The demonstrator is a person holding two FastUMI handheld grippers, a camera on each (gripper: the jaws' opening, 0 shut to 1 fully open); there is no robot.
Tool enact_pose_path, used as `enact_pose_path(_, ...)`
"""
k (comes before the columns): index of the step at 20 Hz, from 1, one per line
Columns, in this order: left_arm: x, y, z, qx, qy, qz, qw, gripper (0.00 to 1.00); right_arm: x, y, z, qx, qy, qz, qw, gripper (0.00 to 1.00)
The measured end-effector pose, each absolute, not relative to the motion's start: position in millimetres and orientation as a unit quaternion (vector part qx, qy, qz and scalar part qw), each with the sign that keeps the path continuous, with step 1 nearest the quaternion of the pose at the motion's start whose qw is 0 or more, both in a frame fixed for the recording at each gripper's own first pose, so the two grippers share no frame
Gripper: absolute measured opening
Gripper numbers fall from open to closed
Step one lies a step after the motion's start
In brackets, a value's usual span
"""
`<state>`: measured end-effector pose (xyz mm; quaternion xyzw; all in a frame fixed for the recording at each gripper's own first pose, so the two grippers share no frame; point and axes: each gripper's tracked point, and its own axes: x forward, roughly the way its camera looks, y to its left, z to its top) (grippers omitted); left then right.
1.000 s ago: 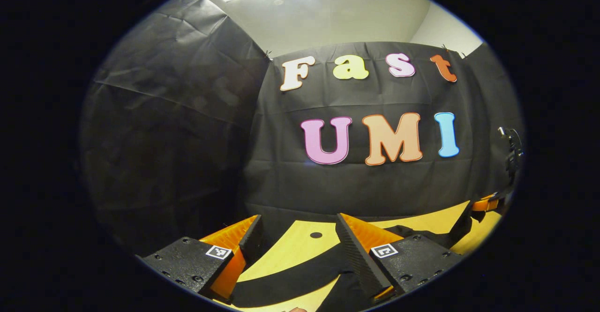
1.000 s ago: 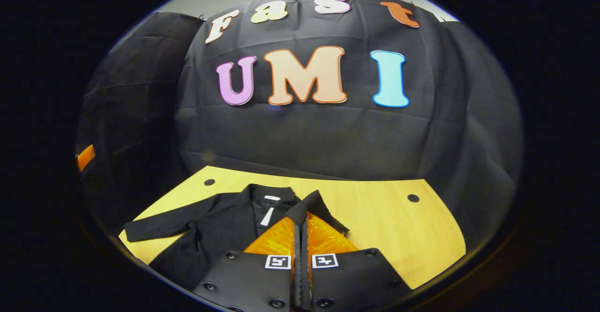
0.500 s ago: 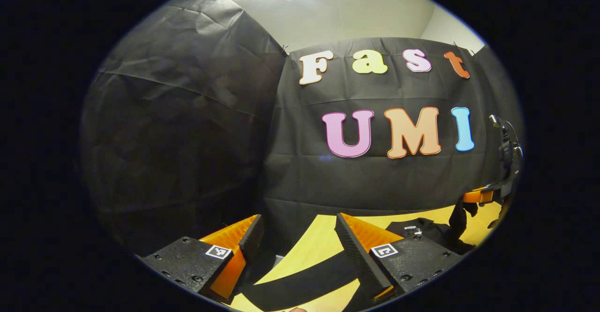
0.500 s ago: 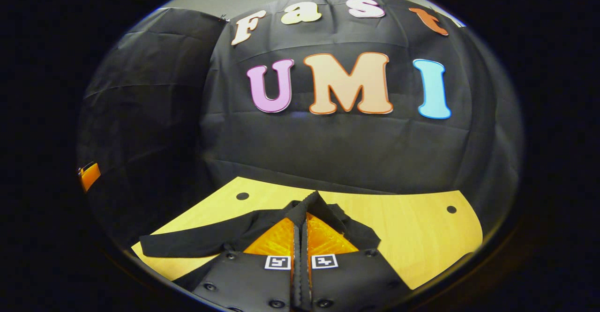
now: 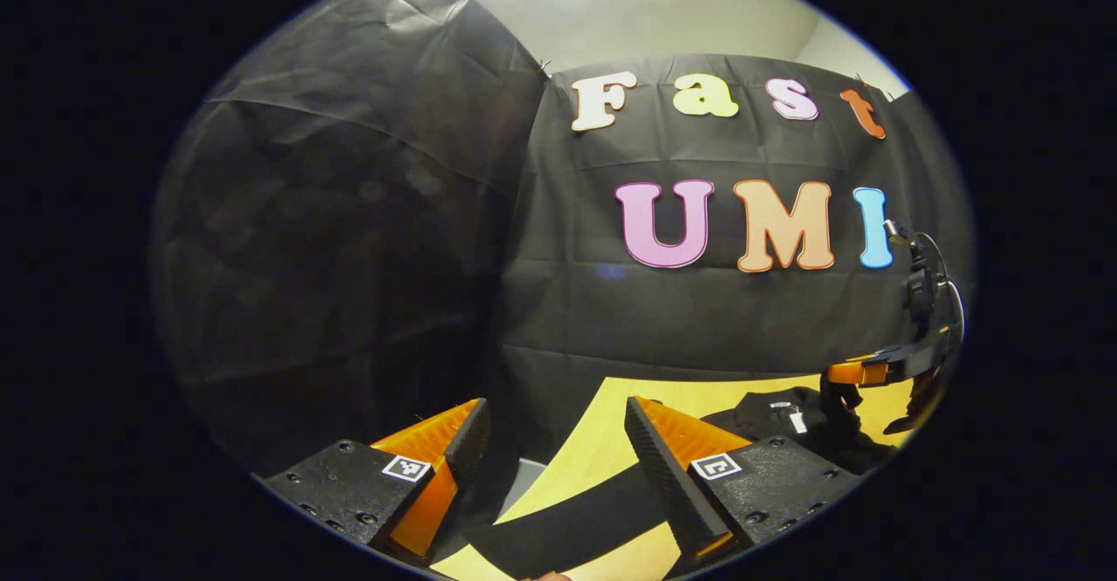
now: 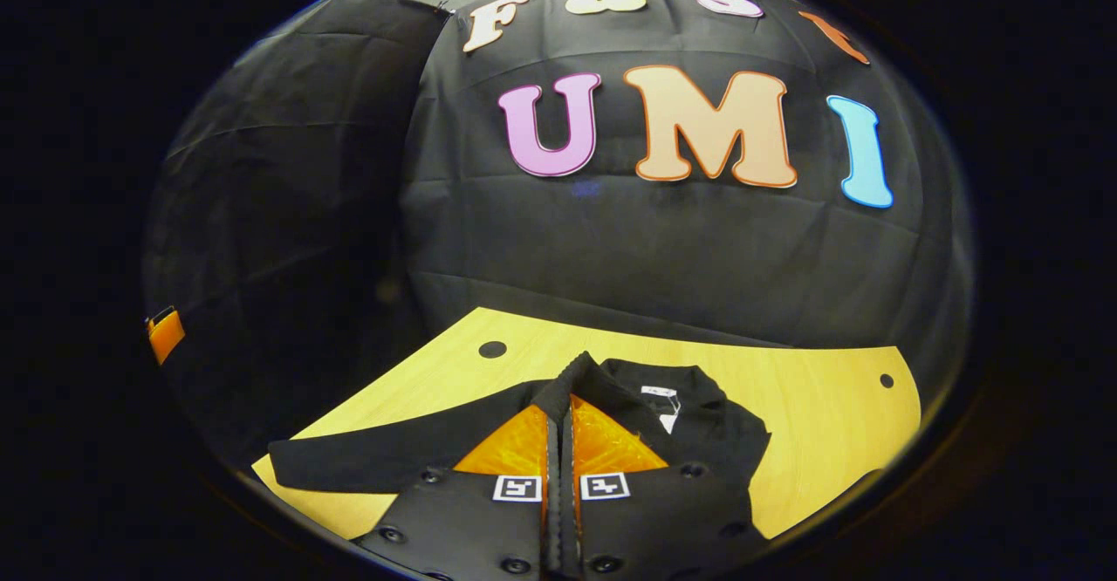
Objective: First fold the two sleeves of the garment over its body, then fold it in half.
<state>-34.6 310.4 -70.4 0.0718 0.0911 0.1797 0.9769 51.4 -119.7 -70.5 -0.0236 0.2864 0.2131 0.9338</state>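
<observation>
The right gripper, clenched on a sleeve, has carried it over the garment, finishing that fold, while the left gripper hangs open.

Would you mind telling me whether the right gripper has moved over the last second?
Yes. In the right gripper view, the right gripper, shut on the sleeve, has carried it leftward across the garment: the collar label now lies to its right.

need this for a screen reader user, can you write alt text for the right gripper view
The right gripper, its two fingers closed together on a pinch of black cloth, holds part of a black garment above a light wooden table. One sleeve lies stretched out flat to the left, and a white tag shows at the collar.
</observation>
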Motion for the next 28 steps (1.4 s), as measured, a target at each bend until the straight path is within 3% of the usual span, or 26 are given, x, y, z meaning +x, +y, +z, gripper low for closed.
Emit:
enact_pose_path(9,-41.2,340.7,-85.3,0.057,0.115,0.201,0.971,0.94,44.6,-119.2,-82.8,-0.067,0.336,0.221,0.913,0.02)
enact_pose_path(10,-42.9,342.1,-89.6,0.053,0.12,0.202,0.971,0.94,42.0,-117.7,-79.6,-0.064,0.334,0.221,0.914,0.16)
enact_pose_path(13,-43.4,344.7,-102.8,0.037,0.137,0.198,0.97,0.94,60.4,-113.4,-65.6,-0.067,0.28,0.211,0.934,0.98)
enact_pose_path(16,-43.7,343.6,-140.9,0.0,0.195,0.196,0.961,0.92,65.1,-118.6,-53.6,-0.074,0.255,0.207,0.942,0.99)
enact_pose_path(17,-45.7,345.2,-152.1,-0.017,0.21,0.197,0.958,0.96,61.1,-126.4,-52.9,-0.077,0.263,0.203,0.94,0.99)
enact_pose_path(28,-62.4,366.9,-276.8,-0.08,0.355,0.227,0.903,0.97,46.5,-190.5,-57.8,-0.112,0.286,0.152,0.94,0.99)
